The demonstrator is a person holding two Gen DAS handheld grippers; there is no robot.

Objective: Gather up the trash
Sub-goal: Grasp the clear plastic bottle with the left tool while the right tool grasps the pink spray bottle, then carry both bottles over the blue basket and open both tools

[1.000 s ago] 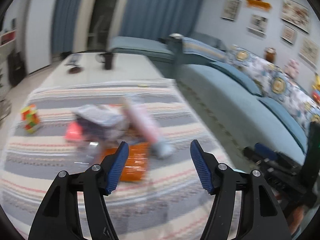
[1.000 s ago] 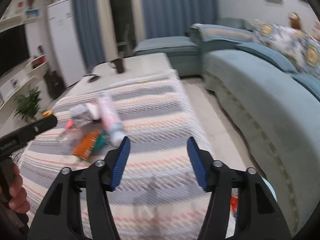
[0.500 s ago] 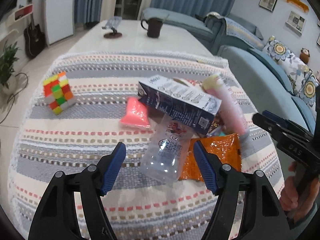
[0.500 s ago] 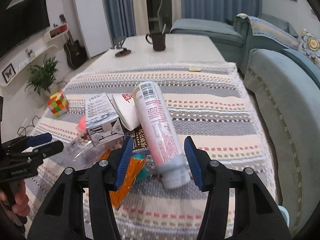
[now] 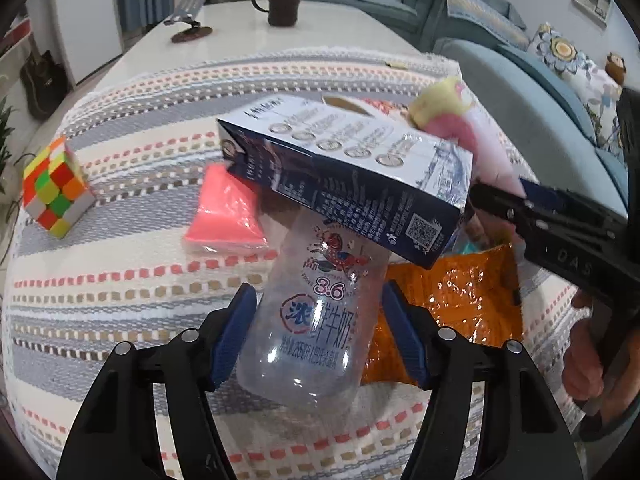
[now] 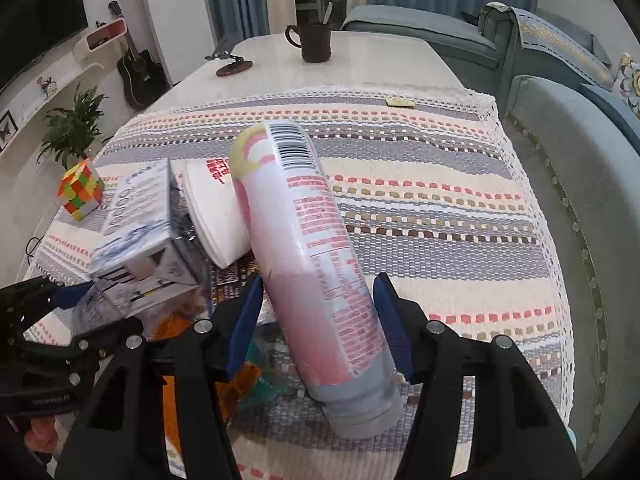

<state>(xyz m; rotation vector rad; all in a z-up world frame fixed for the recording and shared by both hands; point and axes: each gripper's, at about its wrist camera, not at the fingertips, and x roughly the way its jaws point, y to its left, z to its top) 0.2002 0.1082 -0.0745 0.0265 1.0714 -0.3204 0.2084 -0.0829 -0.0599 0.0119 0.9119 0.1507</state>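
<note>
A pile of trash lies on the striped tablecloth. My left gripper is open with its fingers on both sides of a clear plastic bottle. A blue and white carton rests on the bottle's far end. An orange wrapper and a pink packet lie beside it. My right gripper is open around a pink tube-shaped bottle with a grey cap, which leans on a white paper bowl and the carton.
A Rubik's cube stands at the cloth's left edge. A dark mug and a small stand sit on the bare far end of the table. A blue sofa runs along the right.
Both grippers have moved forward into the pile. The left now straddles the clear bottle and the right straddles the pink bottle. Both stay open.
</note>
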